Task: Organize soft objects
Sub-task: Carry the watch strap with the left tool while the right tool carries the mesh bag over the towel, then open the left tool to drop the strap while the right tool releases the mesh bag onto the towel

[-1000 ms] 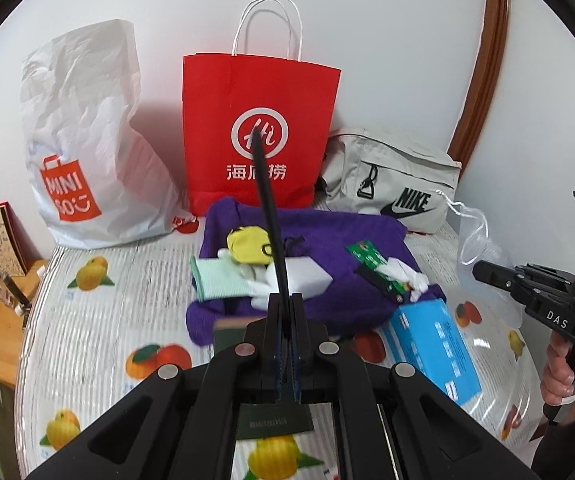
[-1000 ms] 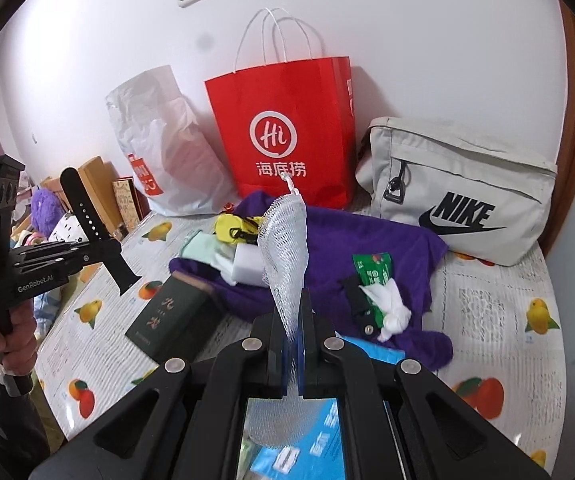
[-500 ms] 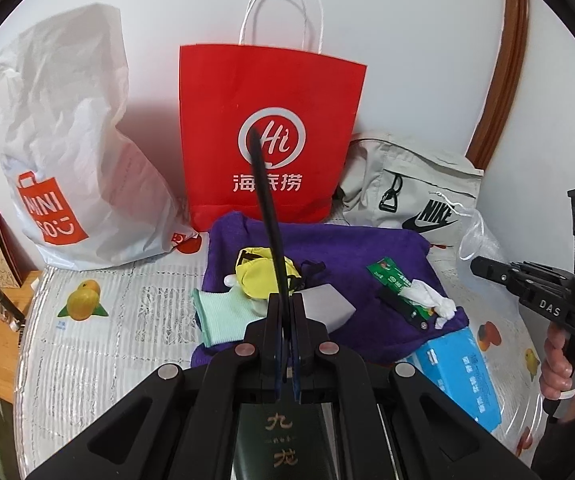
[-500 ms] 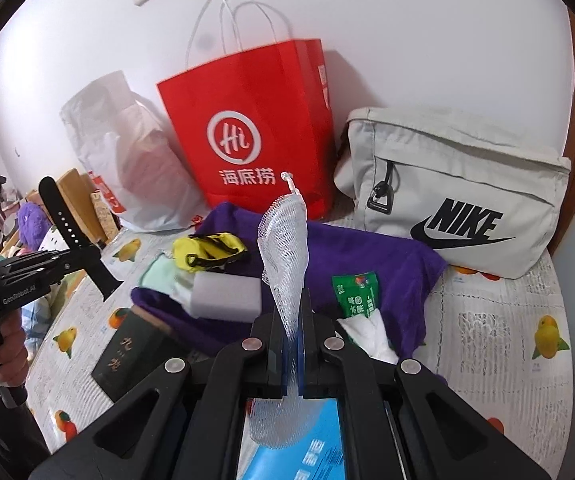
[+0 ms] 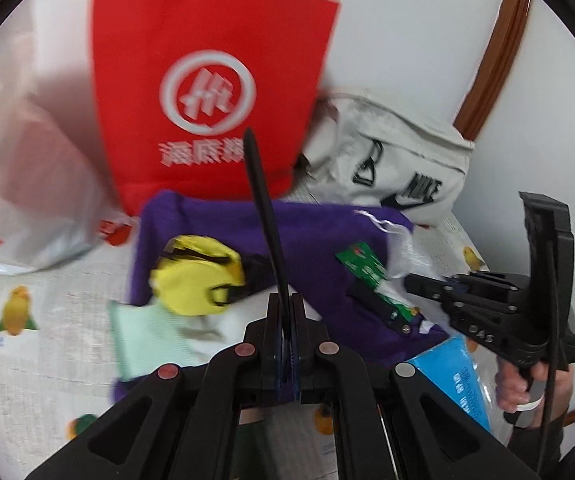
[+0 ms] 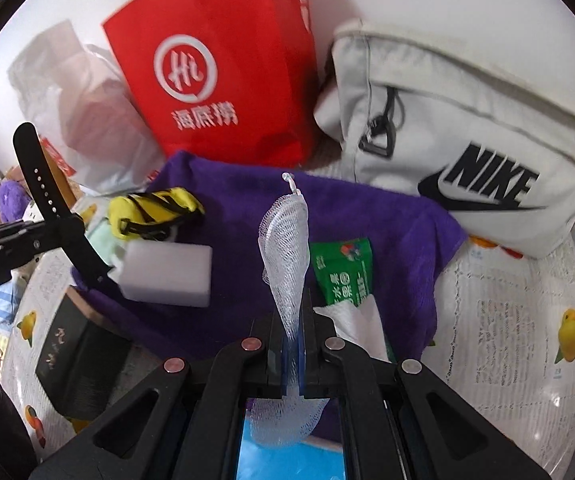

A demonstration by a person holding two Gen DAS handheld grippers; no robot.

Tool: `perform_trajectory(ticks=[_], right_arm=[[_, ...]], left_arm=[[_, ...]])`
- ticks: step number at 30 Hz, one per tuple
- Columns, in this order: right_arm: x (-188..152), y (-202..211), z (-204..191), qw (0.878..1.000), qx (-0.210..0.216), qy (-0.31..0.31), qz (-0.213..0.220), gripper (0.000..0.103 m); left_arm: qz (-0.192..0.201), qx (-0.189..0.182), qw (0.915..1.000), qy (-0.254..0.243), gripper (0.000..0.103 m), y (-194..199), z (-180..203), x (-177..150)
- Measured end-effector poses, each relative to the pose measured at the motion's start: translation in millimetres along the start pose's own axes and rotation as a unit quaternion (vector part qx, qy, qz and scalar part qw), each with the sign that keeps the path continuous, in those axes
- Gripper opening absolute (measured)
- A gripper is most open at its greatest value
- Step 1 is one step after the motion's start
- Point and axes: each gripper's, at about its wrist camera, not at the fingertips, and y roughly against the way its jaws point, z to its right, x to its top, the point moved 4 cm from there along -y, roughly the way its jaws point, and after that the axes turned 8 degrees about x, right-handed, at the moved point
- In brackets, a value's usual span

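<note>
At frame centre, the left gripper (image 5: 286,332) pinches a black strap (image 5: 265,216); the right gripper (image 6: 292,336) is clamped on a white mesh pouch (image 6: 285,240). Both are being carried, I judge, toward the purple towel (image 6: 239,200) in the middle; the next move needs a chosen resting spot, then opening.

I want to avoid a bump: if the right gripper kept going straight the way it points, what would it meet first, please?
Most likely the purple towel, between the white sponge and green packet; depth is hard to judge.

A: Specify the soft goods.
B: Purple towel (image 6: 399,248): matt, fuzzy cloth. Net pouch (image 6: 285,248): white open mesh. Sponge block (image 6: 167,272): matt white foam.
A: And the bags?
B: Red bag (image 6: 223,64): smooth paper. Grey bag (image 6: 459,108): matt woven fabric. White bag (image 5: 27,160): crinkled plastic. Green packet (image 6: 345,272): glossy film.
</note>
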Motion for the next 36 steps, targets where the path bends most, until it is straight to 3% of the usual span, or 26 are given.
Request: perform_trajectory(ticks=[8, 17, 33, 36], right_arm=[[-7, -12, 16, 1.000, -0.010, -0.012, -0.019, 0.004], [-11, -11, 32, 1.000, 0.003, -0.017, -0.024, 0.004], [-16, -24, 38, 0.998, 0.012, -0.037, -0.047, 0.007], [-18, -21, 40, 0.998, 0.016, -0.040, -0.047, 0.015]], left_arm=[[-0.051, -0.027, 0.9980, -0.025, 0.004, -41, 37, -3], [-0.091, -0.028, 0.9950, -0.031, 0.004, -69, 41, -15], [-0.118, -0.016, 0.9923, -0.035, 0.006, -86, 40, -14], [-0.121, -0.021, 0.9918, -0.038, 0.011, -88, 42, -15]])
